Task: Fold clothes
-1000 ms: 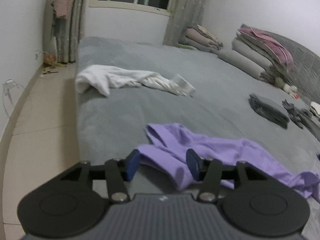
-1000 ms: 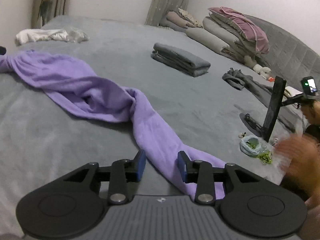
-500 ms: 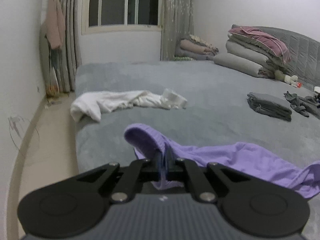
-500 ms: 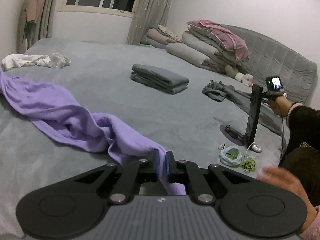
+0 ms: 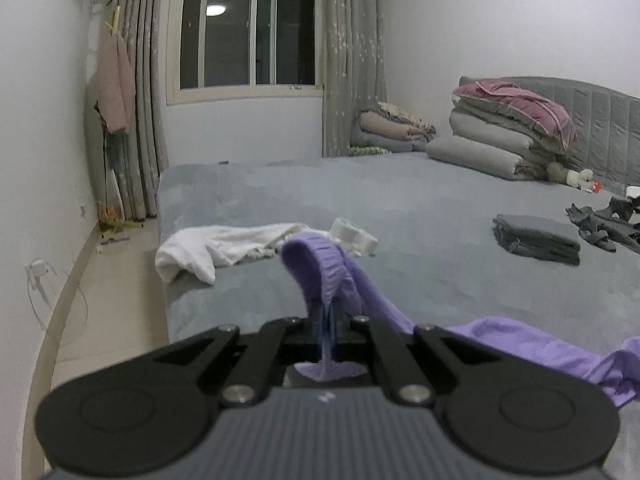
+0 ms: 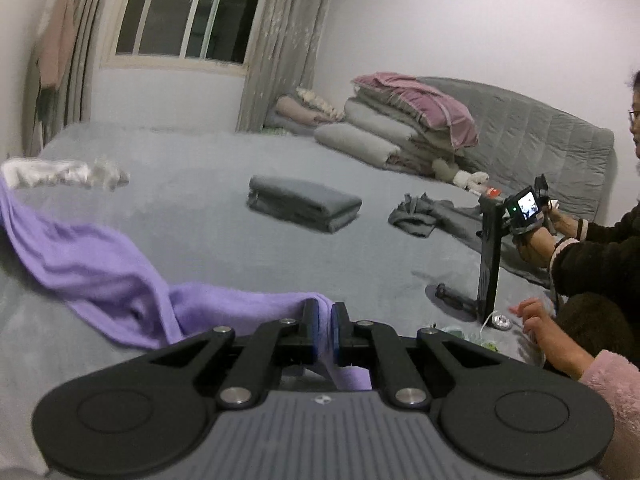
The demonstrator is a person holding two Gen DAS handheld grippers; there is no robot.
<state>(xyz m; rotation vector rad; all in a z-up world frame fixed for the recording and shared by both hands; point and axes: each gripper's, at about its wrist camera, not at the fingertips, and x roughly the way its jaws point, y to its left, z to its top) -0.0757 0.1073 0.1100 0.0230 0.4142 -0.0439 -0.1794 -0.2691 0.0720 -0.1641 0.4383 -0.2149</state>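
Now both tools clamped tight: left tool (image 5: 326, 330) and right tool (image 6: 325, 330) on the purple garment (image 6: 100, 264).

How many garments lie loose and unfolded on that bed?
3: purple garment held by both tongs, white garment near the bed's far-left edge, dark grey garment by the headboard. Others may be hidden.

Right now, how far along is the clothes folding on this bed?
Done: one grey garment lies folded on the bed. In hand: the purple garment, pinched at one end by the left gripper and at the other by the right gripper, not yet spread or folded. Left: the white garment and the crumpled dark grey clothes lie unfolded.
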